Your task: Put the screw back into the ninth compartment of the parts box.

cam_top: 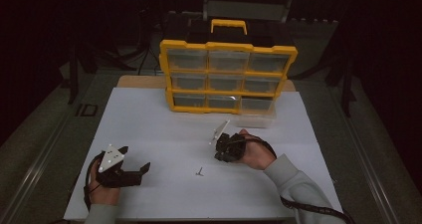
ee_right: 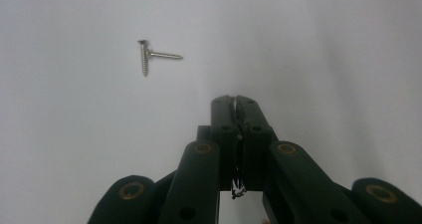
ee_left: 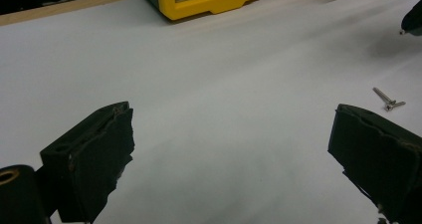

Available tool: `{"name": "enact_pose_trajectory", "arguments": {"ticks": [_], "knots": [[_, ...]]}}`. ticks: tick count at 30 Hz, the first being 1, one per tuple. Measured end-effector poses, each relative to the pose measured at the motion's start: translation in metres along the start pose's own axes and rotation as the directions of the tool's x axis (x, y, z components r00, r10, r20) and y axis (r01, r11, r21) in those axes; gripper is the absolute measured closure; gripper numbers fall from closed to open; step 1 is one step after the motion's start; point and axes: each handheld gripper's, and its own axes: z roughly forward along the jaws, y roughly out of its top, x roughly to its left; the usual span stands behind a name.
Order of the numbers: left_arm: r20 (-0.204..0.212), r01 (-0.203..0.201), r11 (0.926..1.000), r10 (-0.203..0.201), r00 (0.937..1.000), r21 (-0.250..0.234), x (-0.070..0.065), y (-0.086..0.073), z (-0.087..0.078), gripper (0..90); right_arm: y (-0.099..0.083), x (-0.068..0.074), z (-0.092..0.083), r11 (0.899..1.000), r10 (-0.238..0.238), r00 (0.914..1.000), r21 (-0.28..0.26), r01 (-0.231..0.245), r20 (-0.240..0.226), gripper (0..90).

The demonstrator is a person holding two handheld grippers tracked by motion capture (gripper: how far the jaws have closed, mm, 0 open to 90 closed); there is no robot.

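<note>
Right tool (ee_right: 237,102) is closed, a thin metal sliver pinched at its tips, likely a screw. Two screws (ee_right: 152,56) lie left of it on the table (cam_top: 164,134); pulled-out drawer (cam_top: 256,115) waits far right. Left tool (ee_left: 231,154) gapes empty.

The two screws (ee_right: 149,56) lying before the organiser (cam_top: 226,74) look like bright, shiny metal. The organiser has a smooth yellow plastic frame and clear, slightly glossy plastic drawers. Under it, the table (cam_top: 149,129) shows a matt white sheet, perhaps paper, with a wooden edge behind. The gripper pads (ee_left: 94,154) are matt black, rough-edged.
</note>
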Motion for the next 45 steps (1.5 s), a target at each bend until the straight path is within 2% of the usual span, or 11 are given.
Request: {"name": "enact_pose_trajectory", "arguments": {"ticks": [17,22,45], "knots": [[-0.002,0.002,1.0000,-0.002,1.0000,-0.001,0.000,0.000,0.000,4.6,-0.002,-0.019,-0.016,0.999,0.038,0.9987,-0.010,-0.038,0.035,87.2],[-0.001,0.001,1.0000,-0.001,1.0000,-0.001,0.000,0.000,0.000,4.6,-0.002,-0.023,-0.019,0.999,0.046,0.9984,-0.026,-0.045,0.032,87.2],[-0.001,0.003,1.0000,-0.003,1.0000,-0.002,0.000,0.000,0.000,4.6,-0.002,-0.044,-0.033,0.996,0.083,0.9948,-0.029,-0.081,0.060,87.2]]}}
